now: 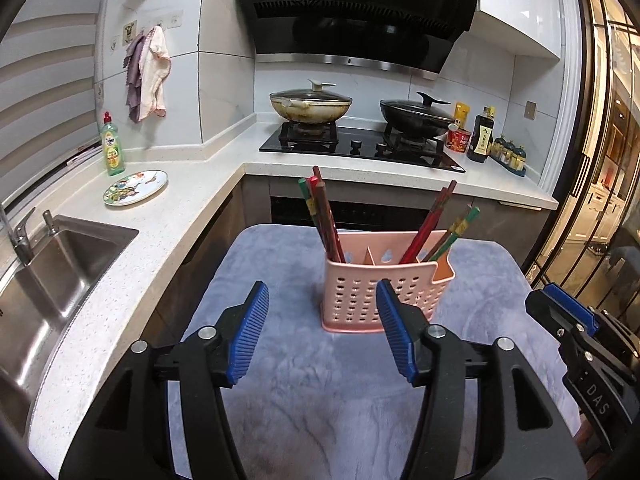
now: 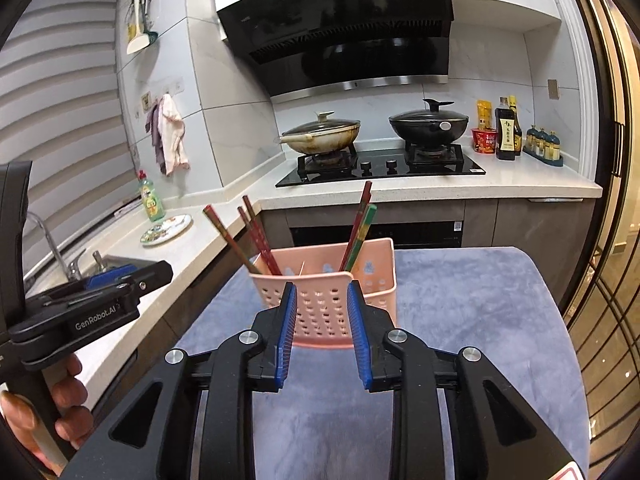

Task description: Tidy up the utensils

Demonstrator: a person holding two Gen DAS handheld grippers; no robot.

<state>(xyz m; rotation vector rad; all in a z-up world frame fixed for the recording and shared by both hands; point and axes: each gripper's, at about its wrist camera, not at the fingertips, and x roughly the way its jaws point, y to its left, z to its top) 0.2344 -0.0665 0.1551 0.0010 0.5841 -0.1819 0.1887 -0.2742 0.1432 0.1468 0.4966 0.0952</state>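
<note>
A pink perforated utensil basket (image 1: 352, 276) stands upright on a grey-blue cloth (image 1: 320, 384). One bunch of red and green chopsticks (image 1: 324, 220) leans in its left compartment and another bunch (image 1: 436, 224) in its right. My left gripper (image 1: 322, 292) is open just short of the basket, with nothing between its blue pads. In the right wrist view my right gripper (image 2: 322, 292) is open by a narrow gap. It holds nothing, and the basket (image 2: 378, 272) sits right behind its tips. Each gripper shows at the edge of the other's view: the right gripper (image 1: 560, 304) and the left gripper (image 2: 132, 276).
A steel sink (image 1: 60, 272), a green dish soap bottle (image 1: 113, 146) and a patterned plate (image 1: 135, 187) are on the counter at left. Behind the basket is a stove (image 1: 360, 148) with two lidded pans, then sauce bottles (image 1: 482, 136). A hand (image 2: 60, 400) grips the left gripper's handle.
</note>
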